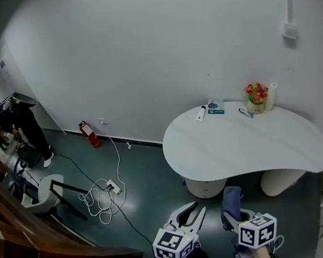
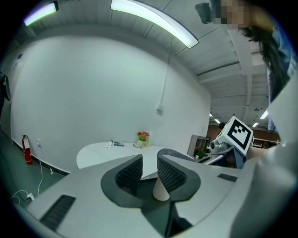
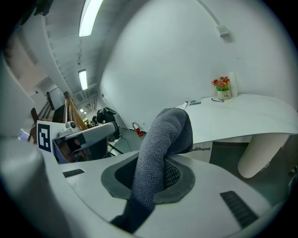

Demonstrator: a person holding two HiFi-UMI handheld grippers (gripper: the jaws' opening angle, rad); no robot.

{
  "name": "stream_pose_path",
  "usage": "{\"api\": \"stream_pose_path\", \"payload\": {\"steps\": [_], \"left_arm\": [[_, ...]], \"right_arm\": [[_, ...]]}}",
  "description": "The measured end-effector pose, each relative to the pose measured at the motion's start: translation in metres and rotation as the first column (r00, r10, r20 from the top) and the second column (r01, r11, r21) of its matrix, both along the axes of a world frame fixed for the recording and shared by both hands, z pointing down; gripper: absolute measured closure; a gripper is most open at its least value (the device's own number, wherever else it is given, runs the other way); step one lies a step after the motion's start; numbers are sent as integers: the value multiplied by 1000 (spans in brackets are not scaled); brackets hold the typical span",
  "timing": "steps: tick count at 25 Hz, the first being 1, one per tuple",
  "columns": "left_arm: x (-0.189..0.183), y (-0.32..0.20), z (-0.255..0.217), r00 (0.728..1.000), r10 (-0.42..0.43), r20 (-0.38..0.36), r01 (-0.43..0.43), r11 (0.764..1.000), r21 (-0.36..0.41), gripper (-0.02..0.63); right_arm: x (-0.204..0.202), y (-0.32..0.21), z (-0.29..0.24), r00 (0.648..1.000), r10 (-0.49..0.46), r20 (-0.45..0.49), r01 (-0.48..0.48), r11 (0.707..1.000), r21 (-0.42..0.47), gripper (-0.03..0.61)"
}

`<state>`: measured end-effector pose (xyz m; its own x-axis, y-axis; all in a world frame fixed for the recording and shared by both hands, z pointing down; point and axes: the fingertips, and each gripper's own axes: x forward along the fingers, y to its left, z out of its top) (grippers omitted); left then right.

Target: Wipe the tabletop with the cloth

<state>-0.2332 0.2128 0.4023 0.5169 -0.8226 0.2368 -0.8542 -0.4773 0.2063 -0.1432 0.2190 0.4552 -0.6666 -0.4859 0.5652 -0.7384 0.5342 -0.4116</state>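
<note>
The right gripper (image 3: 156,174) has fingers closed tight on a grey woolly cloth (image 3: 163,139), low in the frame, below the white rounded surface (image 1: 239,145). The left gripper (image 2: 150,171) has fingers a little apart, holding nothing.

Rough knitted cloth (image 3: 160,139), smooth matt tabletop (image 1: 239,145)

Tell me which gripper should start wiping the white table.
Right. The right gripper has its jaws shut on the grey cloth, facing the table; the left gripper is open and empty.
</note>
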Motion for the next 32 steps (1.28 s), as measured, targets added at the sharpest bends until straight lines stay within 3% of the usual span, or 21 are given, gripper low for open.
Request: {"api": "stream_pose_path", "payload": {"steps": [9, 15, 21, 26, 32], "left_arm": [[-69, -62, 27, 1000, -26, -12, 26, 999, -46, 522], [-90, -87, 35, 999, -40, -17, 39, 998, -53, 522], [-88, -113, 38, 996, -87, -28, 85, 995, -54, 522], [-93, -144, 39, 990, -143, -5, 143, 988, -58, 522], [-103, -197, 18, 968, -248, -34, 248, 969, 1, 522]], "right_arm": [[-47, -70, 14, 998, 5, -57, -6, 1000, -16, 512], [-62, -112, 17, 994, -30, -104, 30, 1000, -1, 512], [-97, -193, 15, 990, -122, -77, 125, 992, 31, 512], [-143, -273, 9, 968, -241, -65, 245, 968, 63, 512], [-201, -365, 34, 933, -359, -27, 359, 933, 4, 512]]}}
